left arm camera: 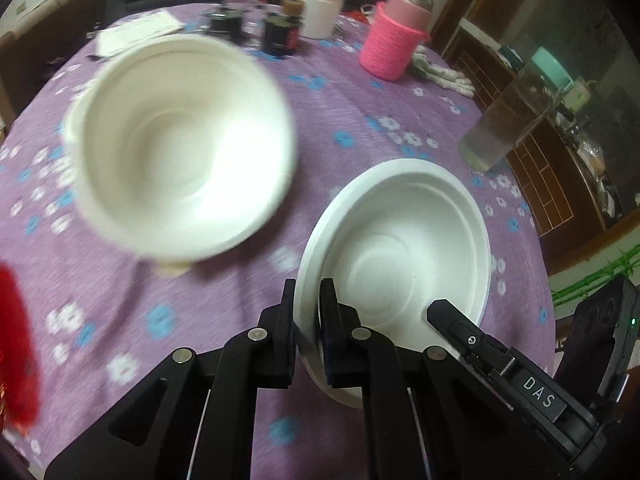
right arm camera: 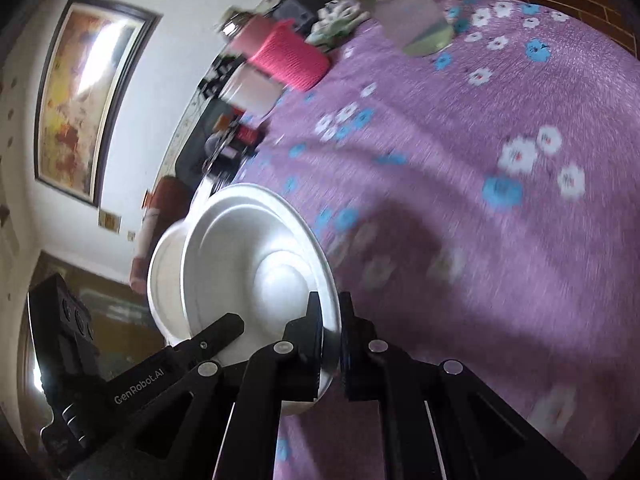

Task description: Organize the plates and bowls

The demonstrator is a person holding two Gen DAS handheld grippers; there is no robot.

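The left tongs [left arm camera: 307, 292] are closed on the rim of a white bowl [left arm camera: 400, 248], one finger inside and one outside the wall. In the left wrist view this bowl is tilted above the purple flowered counter [left arm camera: 328, 112], to the right of a second white bowl [left arm camera: 180, 148] that looks blurred. The right tongs [right arm camera: 329, 308] are also closed, pinching the rim of a white bowl [right arm camera: 256, 264]; behind that one I see another white rim, perhaps a bowl nested under it, but I cannot tell surely. The pink knitted cup [left arm camera: 390, 46] stands well beyond both bowls, at the far side of the counter.

The step in hand seems to be bringing the bowls together for stacking. To do it well, I would keep each bowl mouth up and level and centre one over the other. It should go down straight until the walls nest, and only then should the tongs let go, so the thin rim does not bend or slip.
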